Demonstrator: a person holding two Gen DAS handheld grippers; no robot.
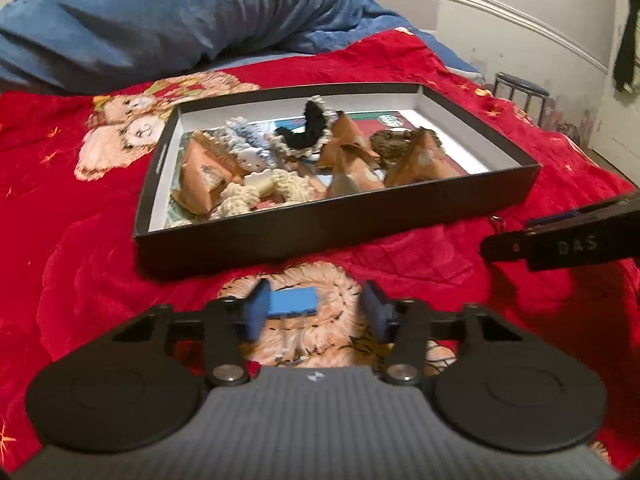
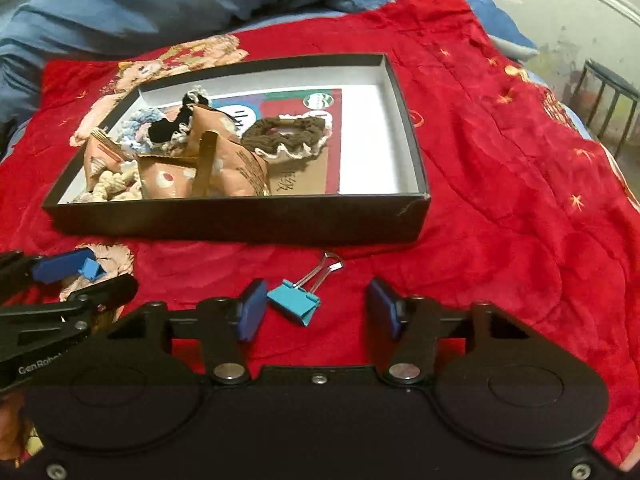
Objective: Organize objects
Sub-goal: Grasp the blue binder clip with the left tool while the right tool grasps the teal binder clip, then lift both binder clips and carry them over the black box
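Hovering spread-jawed before the black box, both the left gripper and right gripper hold nothing. Scrunchies and packets already lie inside the box; two blue binder clips remain outside it.

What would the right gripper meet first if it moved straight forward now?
Probably the blue binder clip lying on the red blanket between the open fingers of the right gripper; past it stands the near wall of the black box.

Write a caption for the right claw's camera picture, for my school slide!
Open right claw hovers over a blue binder clip on the red blanket, near the black box.
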